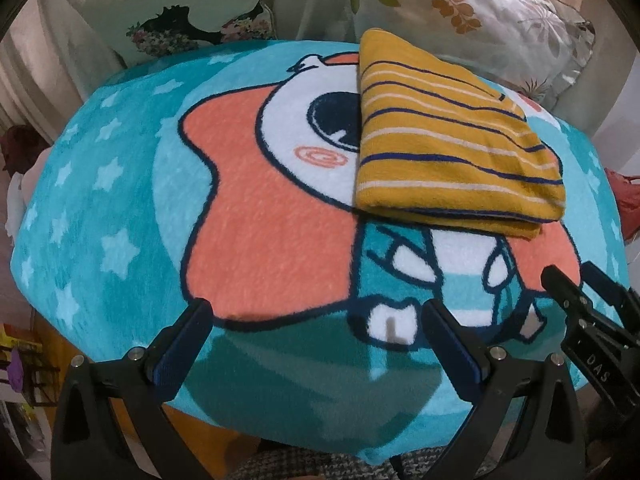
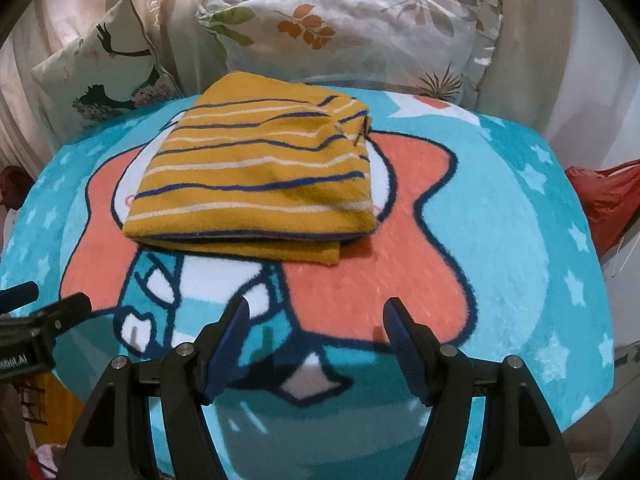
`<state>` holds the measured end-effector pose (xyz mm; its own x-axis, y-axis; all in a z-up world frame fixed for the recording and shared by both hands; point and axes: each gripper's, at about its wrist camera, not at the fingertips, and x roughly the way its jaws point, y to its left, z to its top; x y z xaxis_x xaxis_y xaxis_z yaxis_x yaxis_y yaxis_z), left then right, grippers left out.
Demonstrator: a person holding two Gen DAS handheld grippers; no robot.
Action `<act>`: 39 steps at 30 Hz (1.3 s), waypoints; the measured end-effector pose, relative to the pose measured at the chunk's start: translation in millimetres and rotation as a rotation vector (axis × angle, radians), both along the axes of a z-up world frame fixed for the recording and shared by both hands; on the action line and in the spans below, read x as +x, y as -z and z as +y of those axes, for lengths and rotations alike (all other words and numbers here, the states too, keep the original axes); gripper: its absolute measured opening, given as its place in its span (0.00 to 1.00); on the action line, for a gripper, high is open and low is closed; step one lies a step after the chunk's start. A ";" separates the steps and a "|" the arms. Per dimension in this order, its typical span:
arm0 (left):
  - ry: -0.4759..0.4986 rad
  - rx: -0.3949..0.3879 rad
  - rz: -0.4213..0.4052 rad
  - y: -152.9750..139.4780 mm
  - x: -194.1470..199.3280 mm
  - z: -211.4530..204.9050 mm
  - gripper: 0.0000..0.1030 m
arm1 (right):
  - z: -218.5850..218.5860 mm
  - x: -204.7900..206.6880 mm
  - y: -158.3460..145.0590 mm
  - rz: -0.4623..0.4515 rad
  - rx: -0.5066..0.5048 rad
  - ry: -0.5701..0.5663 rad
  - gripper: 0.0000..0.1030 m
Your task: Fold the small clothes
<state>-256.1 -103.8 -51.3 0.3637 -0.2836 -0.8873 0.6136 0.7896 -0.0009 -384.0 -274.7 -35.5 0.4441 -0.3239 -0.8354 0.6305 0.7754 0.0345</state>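
Observation:
A mustard-yellow garment with blue and white stripes (image 1: 452, 136) lies folded into a neat square on a turquoise cartoon blanket (image 1: 100, 208); it also shows in the right wrist view (image 2: 260, 176). My left gripper (image 1: 316, 316) is open and empty, hovering over the blanket's near edge, short of the garment. My right gripper (image 2: 318, 312) is open and empty, also short of the garment. The right gripper shows at the right edge of the left wrist view (image 1: 576, 280), and the left gripper's fingertips (image 2: 72, 304) show at the left edge of the right wrist view.
Two floral pillows (image 2: 360, 28) (image 2: 104, 68) lean against a curtain behind the blanket (image 2: 520, 240). A red plastic bag (image 2: 604, 196) sits off the right side. Clutter lies at the lower left (image 1: 20, 360).

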 end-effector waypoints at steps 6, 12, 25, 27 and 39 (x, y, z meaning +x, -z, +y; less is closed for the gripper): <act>0.013 0.004 0.007 1.8 8.3 -2.9 1.00 | 2.8 13.7 -0.7 0.009 -0.008 -0.003 0.73; 0.011 -0.005 0.021 3.8 18.5 -5.3 1.00 | -0.8 22.6 0.5 0.016 -0.013 0.017 0.73; 0.042 0.012 0.055 13.7 33.5 -20.8 1.00 | -13.9 32.2 5.7 0.040 -0.014 0.068 0.74; 0.053 0.018 0.062 15.7 33.8 -24.3 1.00 | -16.2 32.2 7.0 0.044 -0.011 0.078 0.74; 0.076 0.037 0.077 22.2 32.3 -33.0 1.00 | -24.0 29.4 12.0 0.056 0.000 0.101 0.74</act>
<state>-223.8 -136.8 -73.5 0.2725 -0.2746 -0.9222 0.6712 0.7409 -0.0223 -354.7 -298.7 -47.5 0.3618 -0.3647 -0.8580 0.7066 0.7076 -0.0028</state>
